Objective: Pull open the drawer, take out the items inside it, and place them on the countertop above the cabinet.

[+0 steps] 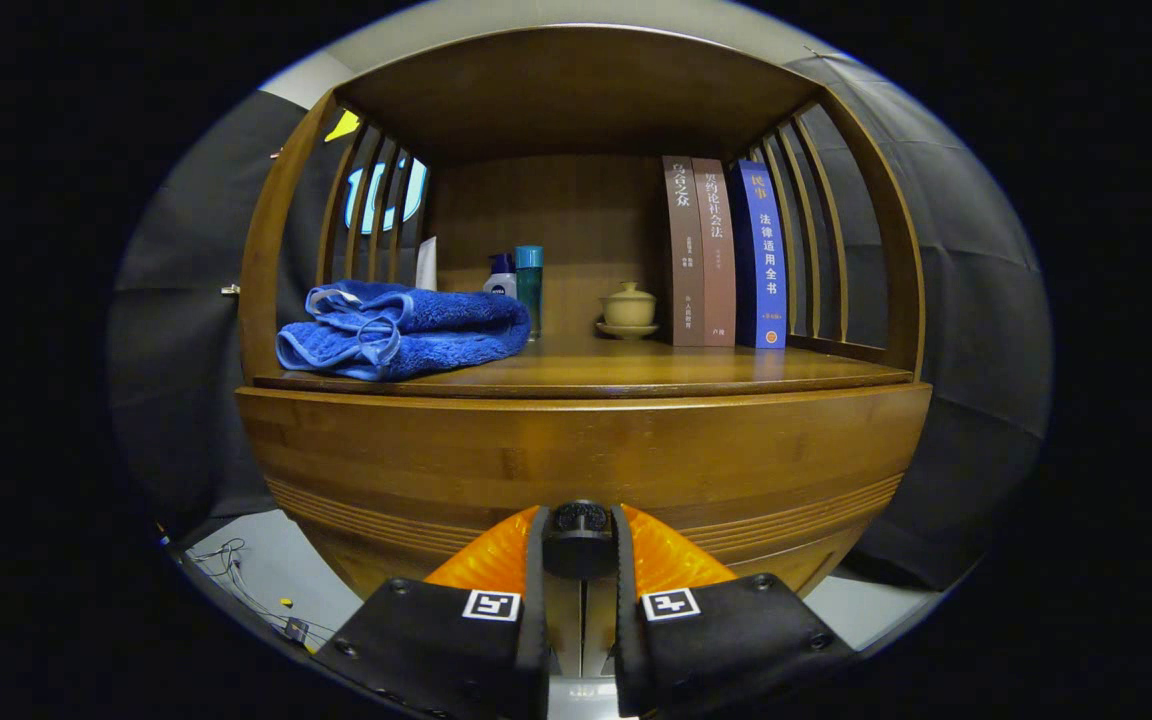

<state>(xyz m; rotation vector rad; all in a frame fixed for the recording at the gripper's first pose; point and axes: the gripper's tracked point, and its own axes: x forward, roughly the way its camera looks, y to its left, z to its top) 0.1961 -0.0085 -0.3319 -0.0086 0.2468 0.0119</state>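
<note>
Two fingers of the gripper (581, 545) clench the drawer knob (581, 520) on the wooden drawer front (576, 460). On the countertop (636, 372) above rest a folded blue towel (401, 330), bottles (518, 280), a lidded teacup (628, 308) and three books (724, 255).

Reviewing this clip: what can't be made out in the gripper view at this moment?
- Drawer contents: hidden behind its shut front.
- Small white item behind the blue towel: partly covered by it, kind unclear.
- Gripper: fingers sit either side of the dark knob; whether they press on it is unclear.
</note>
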